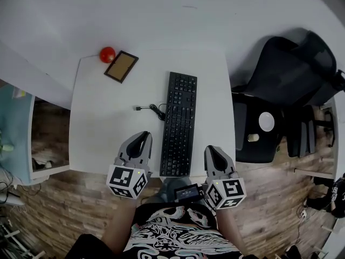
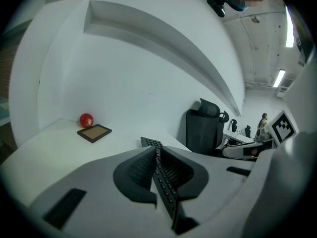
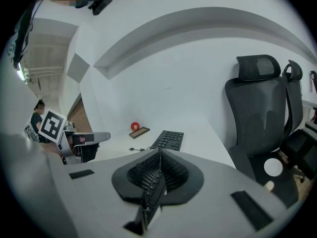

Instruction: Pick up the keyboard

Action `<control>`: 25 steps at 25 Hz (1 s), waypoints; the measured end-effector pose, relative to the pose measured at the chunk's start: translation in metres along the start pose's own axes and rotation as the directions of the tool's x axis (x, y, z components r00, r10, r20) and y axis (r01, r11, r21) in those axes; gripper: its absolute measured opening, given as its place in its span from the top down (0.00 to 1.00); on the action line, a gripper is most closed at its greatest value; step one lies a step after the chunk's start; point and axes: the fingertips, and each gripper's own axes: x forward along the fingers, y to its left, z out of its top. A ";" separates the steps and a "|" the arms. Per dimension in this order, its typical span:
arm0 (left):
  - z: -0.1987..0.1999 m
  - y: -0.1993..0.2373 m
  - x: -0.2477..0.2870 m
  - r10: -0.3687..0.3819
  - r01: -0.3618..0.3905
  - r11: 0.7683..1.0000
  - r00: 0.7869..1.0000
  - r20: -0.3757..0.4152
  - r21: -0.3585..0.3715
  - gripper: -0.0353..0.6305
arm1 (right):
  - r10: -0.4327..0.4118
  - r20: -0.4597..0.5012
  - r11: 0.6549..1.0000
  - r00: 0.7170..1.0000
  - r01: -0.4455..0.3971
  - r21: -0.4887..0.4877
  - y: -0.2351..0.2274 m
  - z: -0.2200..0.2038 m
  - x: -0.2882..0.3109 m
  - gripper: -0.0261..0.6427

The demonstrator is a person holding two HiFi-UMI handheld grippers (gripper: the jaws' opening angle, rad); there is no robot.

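A black keyboard [image 1: 179, 124] lies lengthwise on the white desk [image 1: 108, 117], its near end at the desk's front edge. Its cable [image 1: 152, 109] curls off to the left. My left gripper [image 1: 142, 136] hovers at the front edge just left of the keyboard, shut and empty. My right gripper [image 1: 211, 149] sits just right of the keyboard's near end, also shut and empty. In the left gripper view the closed jaws [image 2: 154, 150] point past the keyboard [image 2: 151, 143]. In the right gripper view the keyboard [image 3: 169, 139] lies beyond the closed jaws [image 3: 159, 152].
A red ball [image 1: 107, 54] and a small brown-faced frame [image 1: 121, 66] rest at the desk's far left corner. A black office chair [image 1: 285, 85] stands right of the desk. The desk's front edge drops to a wood floor [image 1: 64, 204].
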 end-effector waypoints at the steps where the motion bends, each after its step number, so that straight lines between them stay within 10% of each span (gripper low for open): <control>1: -0.003 0.001 0.002 -0.001 0.001 1.000 1.000 -0.006 -0.004 0.89 | 0.004 -0.006 1.000 1.000 -0.004 0.002 -0.001 -0.002 0.003 0.92; 25: -0.078 0.007 0.056 -0.036 0.025 0.998 0.980 -0.193 -0.059 0.89 | 0.058 -0.215 0.994 0.975 -0.036 0.107 -0.031 -0.064 0.065 0.92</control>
